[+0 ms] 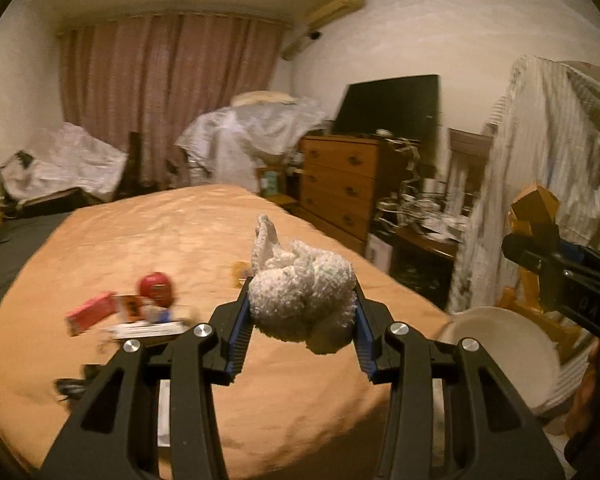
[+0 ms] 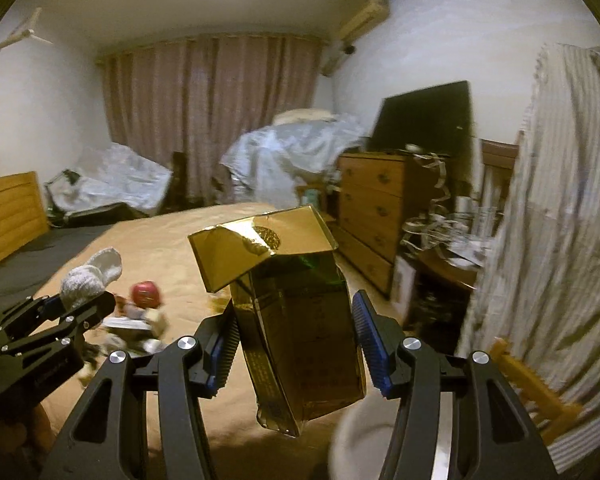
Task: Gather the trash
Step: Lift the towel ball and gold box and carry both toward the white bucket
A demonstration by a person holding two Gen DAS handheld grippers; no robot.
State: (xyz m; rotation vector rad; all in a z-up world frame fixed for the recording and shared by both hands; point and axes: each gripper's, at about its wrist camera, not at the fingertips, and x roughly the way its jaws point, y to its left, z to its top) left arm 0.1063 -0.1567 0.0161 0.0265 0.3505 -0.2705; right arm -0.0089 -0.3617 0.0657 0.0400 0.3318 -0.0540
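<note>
The left tongs (image 1: 302, 312) clamp a crumpled white knitted cloth (image 1: 300, 300); the right tongs (image 2: 296, 340) hold a shiny gold carton (image 2: 296, 320) (flap open) above the orange-covered bed (image 1: 148, 248).

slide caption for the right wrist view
Right gripper lifting a gold carton above the bed.

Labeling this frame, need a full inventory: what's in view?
white cloth: 1, white, in left gripper
gold box: 1, gold, flap open, in right gripper
white bin: 1, white, beside bed, lower right
bed: 1, orange cover
red round item: 1, red, on bed
pink box: 1, pink, on bed
dresser: 1, brown, right of bed
TV: 1, black, on dresser
curtain: 1, pinkish, back wall
left hand-held gripper: 1, black, blue pads
right hand-held gripper: 1, black, blue pads
</note>
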